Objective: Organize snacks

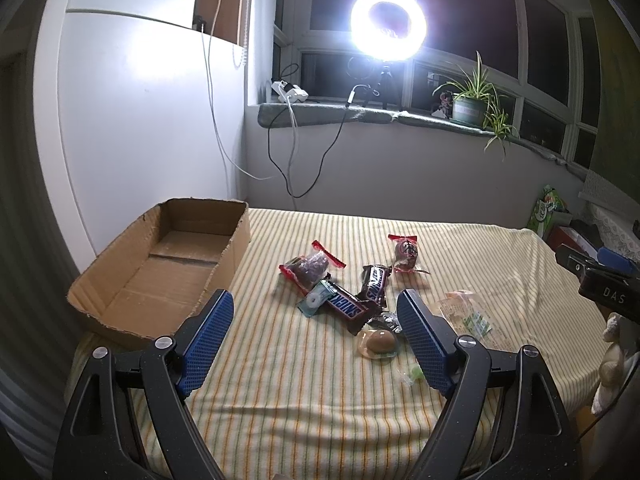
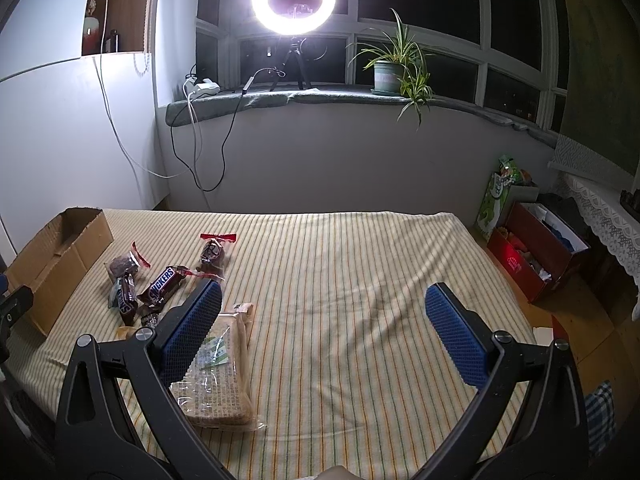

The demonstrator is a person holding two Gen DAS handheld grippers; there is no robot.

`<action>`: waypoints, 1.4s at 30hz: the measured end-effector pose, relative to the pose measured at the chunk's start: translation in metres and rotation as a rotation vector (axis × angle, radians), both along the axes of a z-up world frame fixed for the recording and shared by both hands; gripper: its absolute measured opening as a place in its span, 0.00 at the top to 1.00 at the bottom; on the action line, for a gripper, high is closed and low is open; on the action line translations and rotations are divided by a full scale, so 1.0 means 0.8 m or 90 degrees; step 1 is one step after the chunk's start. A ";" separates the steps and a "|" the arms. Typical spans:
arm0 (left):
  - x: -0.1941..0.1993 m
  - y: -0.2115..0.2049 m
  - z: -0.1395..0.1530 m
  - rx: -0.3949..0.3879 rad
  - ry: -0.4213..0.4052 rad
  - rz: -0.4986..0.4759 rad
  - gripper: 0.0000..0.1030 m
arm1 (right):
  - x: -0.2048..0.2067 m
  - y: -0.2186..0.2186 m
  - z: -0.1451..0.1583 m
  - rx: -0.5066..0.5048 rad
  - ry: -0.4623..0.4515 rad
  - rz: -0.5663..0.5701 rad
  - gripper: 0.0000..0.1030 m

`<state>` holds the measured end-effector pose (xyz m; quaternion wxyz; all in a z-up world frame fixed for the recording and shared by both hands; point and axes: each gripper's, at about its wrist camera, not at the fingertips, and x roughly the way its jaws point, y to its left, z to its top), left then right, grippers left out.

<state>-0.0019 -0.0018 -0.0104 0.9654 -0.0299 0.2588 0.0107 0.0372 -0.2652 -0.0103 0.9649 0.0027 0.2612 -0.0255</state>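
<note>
- The left gripper [image 1: 316, 316] has its jaws spread wide and holds nothing; it hangs above the striped cloth [image 1: 460, 264], and the near edge of the snack pile shows in the gap between its blue pads [image 1: 208, 336]. I judge this a hover before a first pick, the wide spread leaving room to come down around a wrapper.
- The right gripper [image 2: 324, 320] is likewise wide apart and empty, over a bare stretch of the striped cloth to the right of the snacks. Its left pad [image 2: 188, 332] overlaps a clear-wrapped pack of biscuits or wafers [image 2: 216, 384] in the view; whether it touches it I cannot tell.
- Nearest the left gripper lie a round brown sweet in clear wrap [image 1: 380, 342] and a small green sweet [image 1: 414, 372], both loose on the cloth.
- Just beyond, two Snickers bars [image 1: 348, 306] lie crossing or touching, with a small teal packet [image 1: 314, 300] tucked against the nearer one.
- Farther off sit two red-edged clear packets with dark contents [image 1: 310, 266], one left and one to the far right of the pile [image 1: 406, 252].
- The cardboard box [image 1: 160, 272] stands open and empty at the left, its long wall just beside the pile. It is likely placed there so the snacks need only a short carry left.
- None of the snacks is in the box yet, so the task looks barely begun.
- A ring light [image 1: 387, 26] on the far windowsill glares toward both cameras, beside a potted spider plant [image 1: 472, 106].
</note>
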 end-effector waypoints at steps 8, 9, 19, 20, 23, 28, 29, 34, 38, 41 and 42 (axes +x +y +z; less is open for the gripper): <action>0.001 0.000 -0.001 0.000 0.001 0.000 0.18 | 0.001 0.002 -0.005 0.000 0.002 0.001 0.00; 0.001 0.000 -0.001 0.000 0.001 0.000 0.18 | 0.002 0.002 -0.004 0.000 0.002 0.001 0.00; 0.006 -0.004 -0.007 -0.002 0.012 -0.008 0.18 | 0.008 0.003 -0.009 0.000 0.010 0.002 0.00; 0.007 -0.005 -0.008 -0.003 0.014 -0.010 0.18 | 0.008 0.003 -0.011 0.001 0.012 0.004 0.00; 0.011 -0.008 -0.013 -0.013 0.026 -0.022 0.19 | 0.011 0.003 -0.014 0.008 0.021 0.013 0.00; 0.022 -0.014 -0.029 -0.062 0.068 -0.065 0.20 | 0.021 0.001 -0.028 0.035 0.062 0.059 0.11; 0.026 -0.015 -0.034 -0.075 0.079 -0.074 0.20 | 0.023 0.001 -0.031 0.043 0.070 0.070 0.12; 0.035 -0.033 -0.051 -0.099 0.121 -0.112 0.22 | 0.039 -0.004 -0.058 0.117 0.149 0.135 0.27; 0.038 -0.052 -0.054 -0.085 0.135 -0.134 0.24 | 0.044 -0.003 -0.072 0.112 0.178 0.153 0.28; 0.042 -0.064 -0.056 -0.076 0.146 -0.153 0.29 | 0.048 -0.003 -0.078 0.128 0.199 0.175 0.28; 0.044 -0.067 -0.056 -0.074 0.149 -0.158 0.30 | 0.051 -0.002 -0.079 0.131 0.205 0.179 0.28</action>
